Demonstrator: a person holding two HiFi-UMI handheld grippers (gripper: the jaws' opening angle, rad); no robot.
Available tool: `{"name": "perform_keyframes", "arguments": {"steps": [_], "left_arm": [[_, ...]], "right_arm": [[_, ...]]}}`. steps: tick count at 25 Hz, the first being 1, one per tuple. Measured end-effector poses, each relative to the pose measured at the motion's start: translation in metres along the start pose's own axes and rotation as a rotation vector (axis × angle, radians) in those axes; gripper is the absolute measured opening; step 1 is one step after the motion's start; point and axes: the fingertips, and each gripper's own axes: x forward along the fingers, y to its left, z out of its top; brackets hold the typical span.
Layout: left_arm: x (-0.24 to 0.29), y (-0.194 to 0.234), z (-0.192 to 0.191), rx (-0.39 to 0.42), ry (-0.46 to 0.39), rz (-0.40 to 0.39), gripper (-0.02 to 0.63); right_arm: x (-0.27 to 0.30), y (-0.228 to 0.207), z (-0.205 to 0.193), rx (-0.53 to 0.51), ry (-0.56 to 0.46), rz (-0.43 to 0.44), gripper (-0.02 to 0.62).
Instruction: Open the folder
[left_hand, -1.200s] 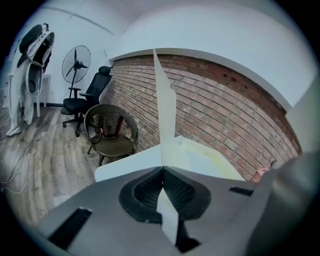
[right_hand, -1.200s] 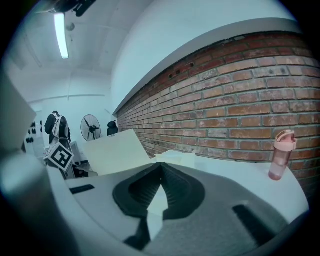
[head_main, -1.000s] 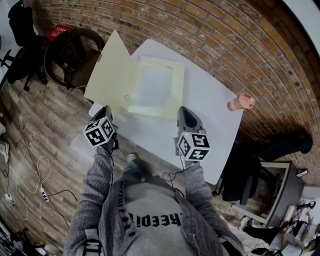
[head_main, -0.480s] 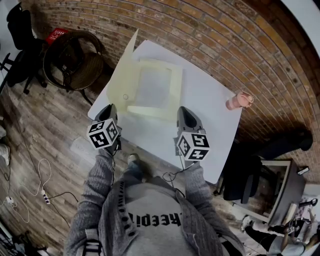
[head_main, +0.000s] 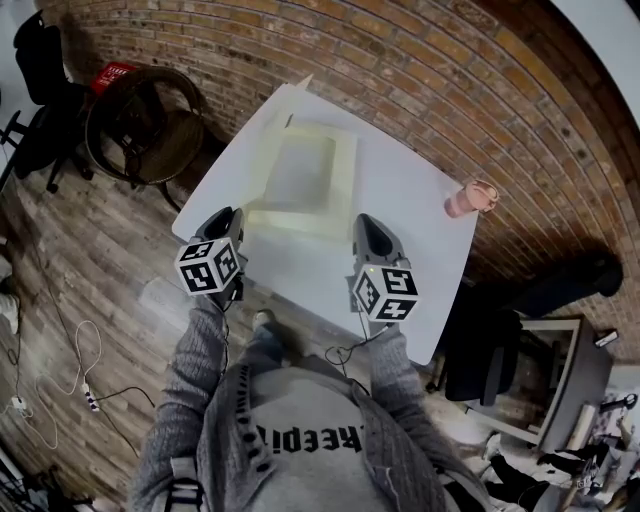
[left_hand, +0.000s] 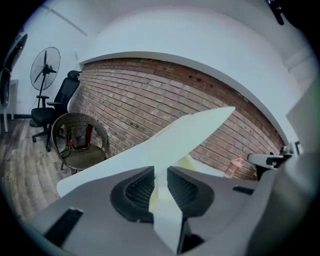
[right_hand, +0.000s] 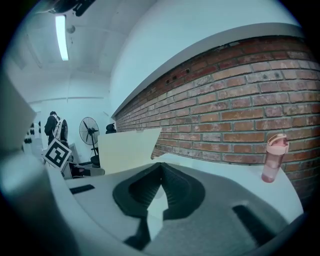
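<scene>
While the pale yellow folder (head_main: 318, 180) lies on the far left part of the white table (head_main: 410, 240), its cover (left_hand: 170, 142) stands raised, with its edge running between the jaws of the left gripper (left_hand: 161, 182). Those jaws have just been opening and stand slightly apart, off the sheet. The right gripper (right_hand: 161, 172), jaws together and empty, is at the folder's near right corner.

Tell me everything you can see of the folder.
The folder is pale yellow, card-like, lying on the white table, with a yellow border around a paler middle. Its cover stands lifted, nearly upright, along its left side. The cover's edge sits between the jaws of the left gripper, which have just been opening; whether the pads touch it is unclear.
</scene>
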Motion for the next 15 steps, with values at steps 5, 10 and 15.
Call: {"name": "perform_keyframes", "arguments": {"steps": [5,10,15], "left_arm": [[-0.003,-0.021,-0.009,0.043,0.038,-0.060,0.115],[-0.013,-0.032,-0.007,0.075,0.012,-0.045,0.115],[-0.030,-0.040,0.009,0.135,-0.049,-0.003,0.050]], "right_arm": [[-0.010,-0.004,0.005,-0.004,-0.011,0.004,0.005],[-0.020,-0.009,0.009,-0.001,-0.025,0.017,0.005],[-0.028,-0.012,0.016,0.004,-0.051,0.031,0.005]]}}
